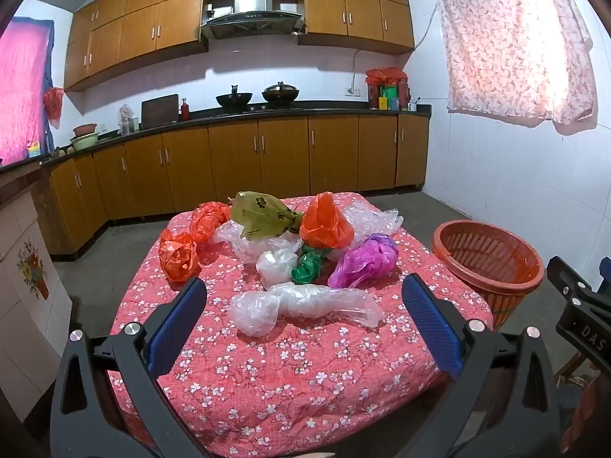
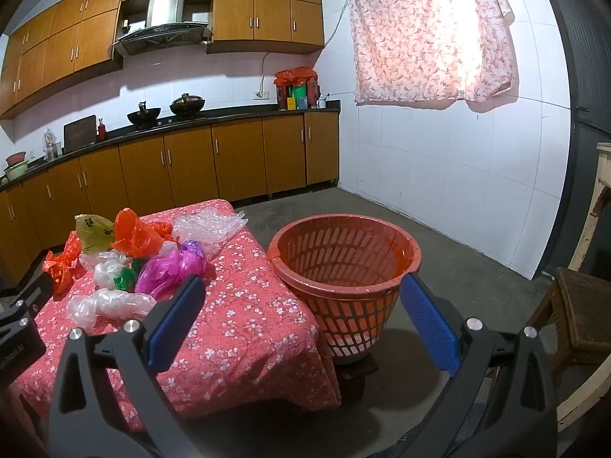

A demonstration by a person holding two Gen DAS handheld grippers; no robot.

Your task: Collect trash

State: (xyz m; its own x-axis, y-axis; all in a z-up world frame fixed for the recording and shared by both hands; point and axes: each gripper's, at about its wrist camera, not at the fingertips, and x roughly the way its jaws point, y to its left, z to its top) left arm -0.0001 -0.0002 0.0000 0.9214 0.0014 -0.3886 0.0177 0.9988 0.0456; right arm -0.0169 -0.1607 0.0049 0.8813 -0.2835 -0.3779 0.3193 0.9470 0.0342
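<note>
Open tool (image 2: 301, 305) w/ red basket (image 2: 345, 263) between its fingers.

crumpled bags (image 1: 305, 252) lie on the table (image 1: 290, 381), basket (image 2: 343, 267) seemingly just right.

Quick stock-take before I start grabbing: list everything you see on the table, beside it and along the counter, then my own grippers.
orange bags: three, orange, two at the table's far left, one centre back
olive bag: one, paw prints, back of the pile
clear bags: about four, clear or white; one long roll nearest
green bag: one, pile's middle
purple bag: one, pile's right side
table: one, red floral cloth
basket: one, red, lined, empty, right of table
woks: two, black, on stove
wooden chair: one, far right
left gripper: open, empty
right gripper: open, empty
</note>
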